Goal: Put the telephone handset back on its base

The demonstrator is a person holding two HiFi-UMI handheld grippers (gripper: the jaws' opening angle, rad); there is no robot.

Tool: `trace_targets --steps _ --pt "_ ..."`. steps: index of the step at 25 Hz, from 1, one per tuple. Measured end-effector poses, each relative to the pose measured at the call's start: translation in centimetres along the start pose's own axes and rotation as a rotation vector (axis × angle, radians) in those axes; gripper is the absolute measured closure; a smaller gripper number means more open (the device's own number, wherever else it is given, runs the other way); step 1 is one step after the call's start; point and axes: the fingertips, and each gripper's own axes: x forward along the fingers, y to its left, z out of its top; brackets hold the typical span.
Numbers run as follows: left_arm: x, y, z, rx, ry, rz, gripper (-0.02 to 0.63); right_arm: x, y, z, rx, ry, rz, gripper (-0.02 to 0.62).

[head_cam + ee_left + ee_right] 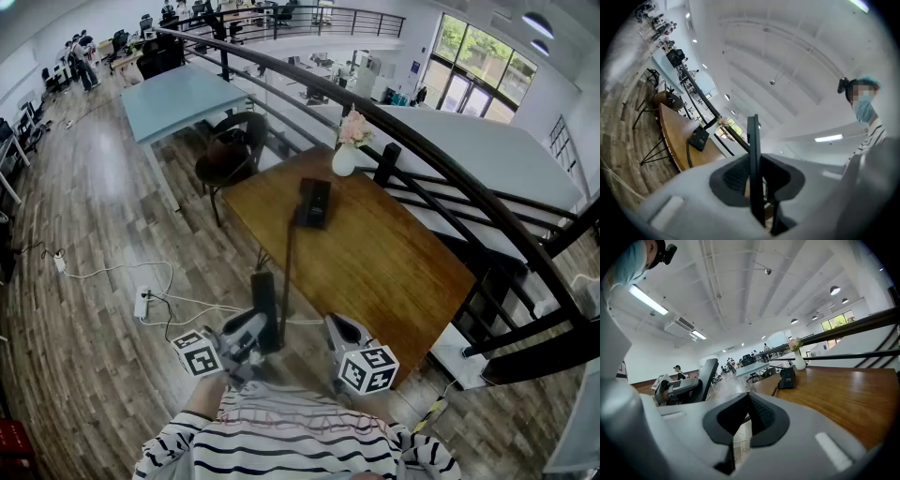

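The black telephone base [314, 202] sits on the far part of the wooden table [394, 262]. A dark cord [286, 267] runs from it to the black handset [265, 305], which stands upright off the table's near edge. My left gripper [255, 336] is shut on the handset's lower part. In the left gripper view the handset [753, 154] shows as a thin black slab clamped between the pads, with the base [699, 138] far ahead. My right gripper [337, 330] hovers beside it at the table's near corner, shut and holding nothing. The right gripper view shows the base [787, 378] ahead.
A white vase with pink flowers [344, 155] stands just beyond the base. A dark railing [450, 169] runs along the table's far and right sides. A chair [230, 155] stands at the table's left end. A power strip and cables [142, 302] lie on the wooden floor.
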Motion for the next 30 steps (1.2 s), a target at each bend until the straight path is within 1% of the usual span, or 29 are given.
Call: trace_targets --steps 6,11,15,19,30 --pt "-0.1 0.5 -0.2 -0.005 -0.003 0.018 0.534 -0.1 -0.4 0.1 0.037 -0.031 0.008 0.595" --pt "-0.1 0.8 0.0 -0.008 -0.005 0.030 0.534 0.2 -1.2 -0.1 0.044 -0.019 -0.011 0.595" --pt "0.2 3.1 0.8 -0.033 -0.010 0.037 0.534 1.9 -1.8 -0.3 0.050 0.000 -0.022 0.595" --pt "0.8 5.9 3.6 -0.048 -0.005 0.014 0.534 5.5 -1.9 0.8 0.051 0.001 -0.050 0.595" --pt "2.4 15.4 13.1 -0.081 0.092 -0.056 0.534 18.1 -1.4 5.3 0.095 -0.041 -0.157 0.595"
